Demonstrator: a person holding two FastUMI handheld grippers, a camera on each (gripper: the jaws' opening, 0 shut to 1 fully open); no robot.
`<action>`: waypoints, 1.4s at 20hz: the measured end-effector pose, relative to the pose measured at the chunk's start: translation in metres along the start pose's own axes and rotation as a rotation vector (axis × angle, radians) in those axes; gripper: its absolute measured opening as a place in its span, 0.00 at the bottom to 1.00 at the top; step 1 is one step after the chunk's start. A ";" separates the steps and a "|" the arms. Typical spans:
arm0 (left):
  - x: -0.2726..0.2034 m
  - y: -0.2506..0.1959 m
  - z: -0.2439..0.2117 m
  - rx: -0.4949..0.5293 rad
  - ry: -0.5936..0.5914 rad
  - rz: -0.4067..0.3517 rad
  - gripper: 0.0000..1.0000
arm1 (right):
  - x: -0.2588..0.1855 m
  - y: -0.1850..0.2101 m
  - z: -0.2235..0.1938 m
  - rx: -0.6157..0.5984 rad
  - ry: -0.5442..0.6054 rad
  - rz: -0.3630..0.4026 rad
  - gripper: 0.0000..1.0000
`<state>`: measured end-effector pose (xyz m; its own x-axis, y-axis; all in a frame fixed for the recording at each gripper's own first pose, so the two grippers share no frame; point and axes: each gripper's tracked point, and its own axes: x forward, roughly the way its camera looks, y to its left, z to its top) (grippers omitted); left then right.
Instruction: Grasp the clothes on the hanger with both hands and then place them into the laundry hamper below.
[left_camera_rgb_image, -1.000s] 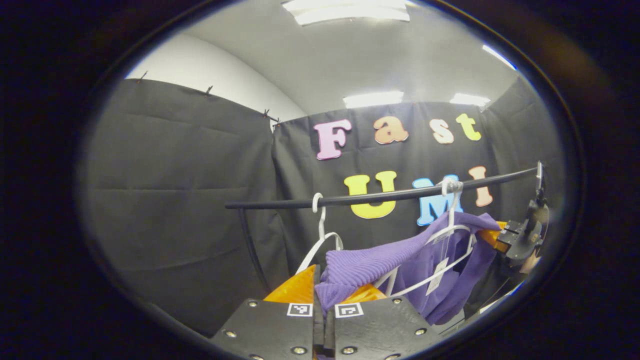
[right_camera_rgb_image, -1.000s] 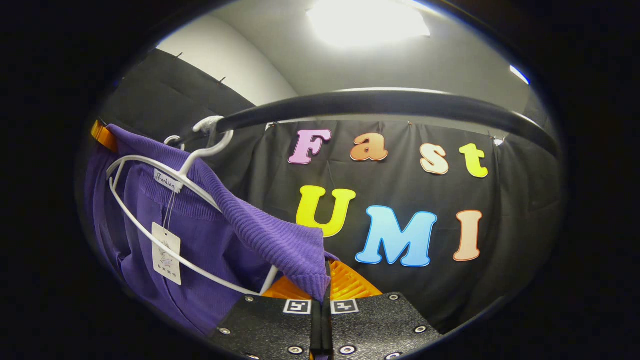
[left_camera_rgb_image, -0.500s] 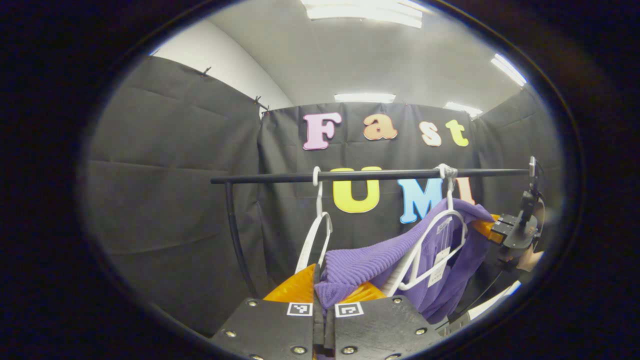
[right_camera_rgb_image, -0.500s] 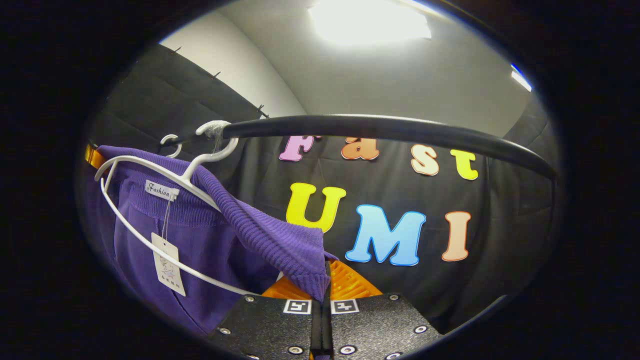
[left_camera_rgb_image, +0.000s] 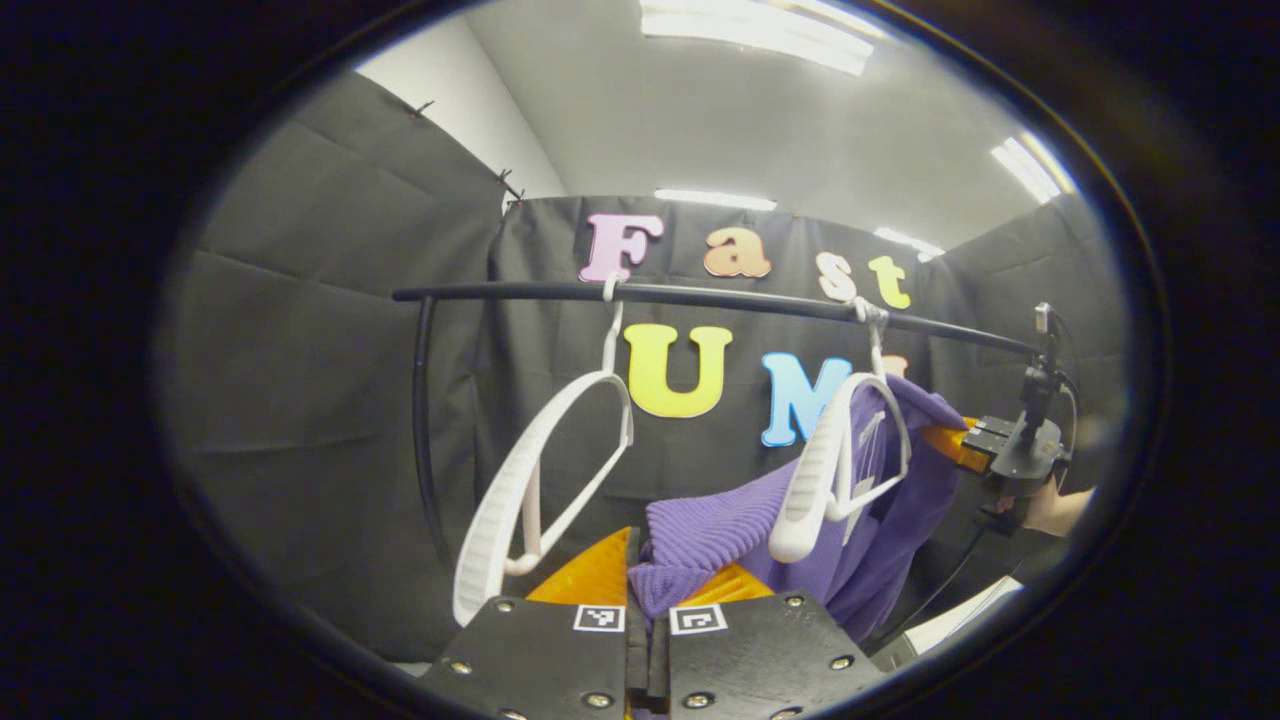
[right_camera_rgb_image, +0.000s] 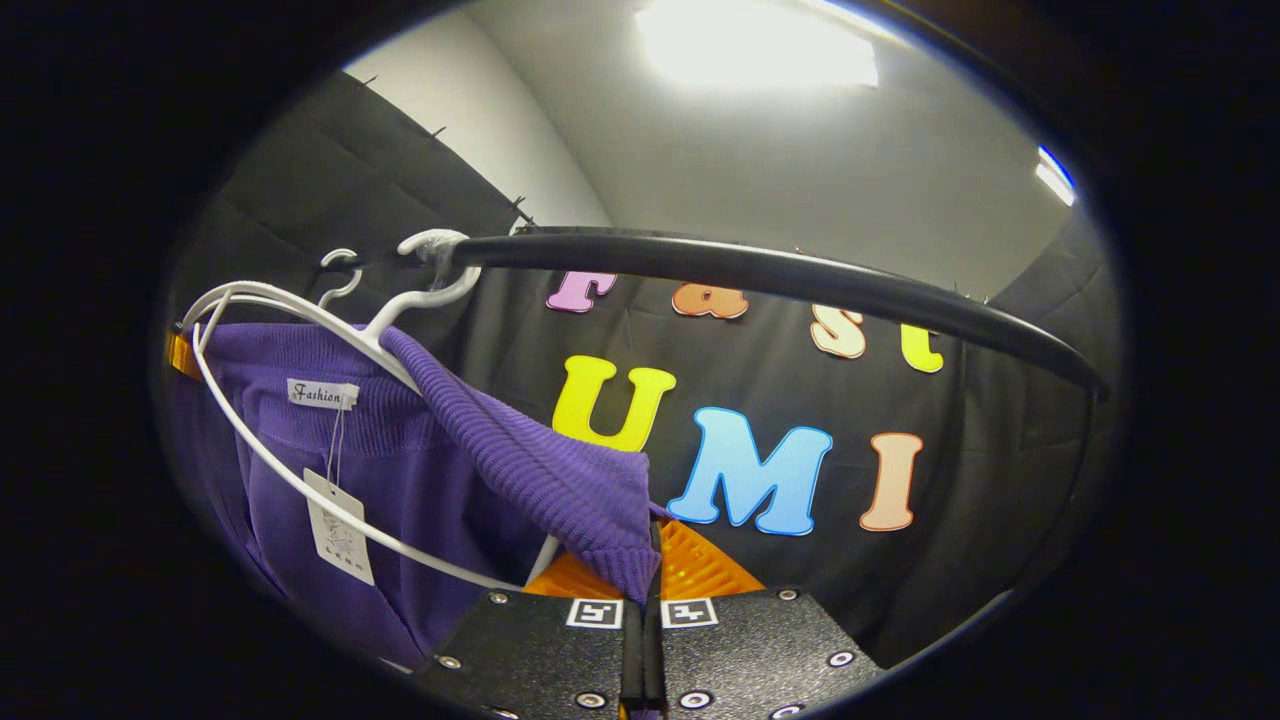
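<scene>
Black cloth closes the booth on all sides, under a pale ceiling with bright lamps, and a dark rail (left_camera_rgb_image: 700, 296) crosses in front of it. In the left gripper view, going from left to right, an empty white hanger (left_camera_rgb_image: 530, 480) hangs on the rail, then the second hanger (left_camera_rgb_image: 835, 460) with the purple sweater (left_camera_rgb_image: 720, 525) partly on it, then the right gripper (left_camera_rgb_image: 985, 450) farther off. The left gripper (left_camera_rgb_image: 648, 590) has its fingers closed tight on one shoulder of the sweater. In the right gripper view the right gripper's fingers are likewise pressed together on the other knit edge — the neck with its paper tag (right_camera_rgb_image: 340, 540) hangs beside. The hamper is out of sight below. The risk: the knit may catch on the hanger's arm if both sides are not pulled off evenly, and drag the hanger off the rail.
</scene>
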<state>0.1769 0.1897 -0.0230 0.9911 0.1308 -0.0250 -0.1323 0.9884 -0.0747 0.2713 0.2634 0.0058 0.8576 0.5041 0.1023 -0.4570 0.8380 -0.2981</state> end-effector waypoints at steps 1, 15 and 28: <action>0.004 -0.005 -0.004 -0.013 0.000 -0.003 0.02 | 0.000 -0.003 -0.002 0.000 0.005 -0.005 0.00; 0.039 -0.071 -0.040 -0.077 0.035 -0.011 0.07 | 0.001 -0.055 -0.036 -0.037 0.060 -0.089 0.00; 0.060 -0.120 -0.048 -0.080 0.053 -0.005 0.02 | -0.023 -0.086 -0.080 -0.059 0.127 -0.077 0.00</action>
<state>0.2515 0.0754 -0.0635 0.9899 0.1190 -0.0770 -0.1297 0.9795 -0.1543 0.3100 0.1629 -0.0462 0.9141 0.4054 0.0074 -0.3775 0.8576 -0.3493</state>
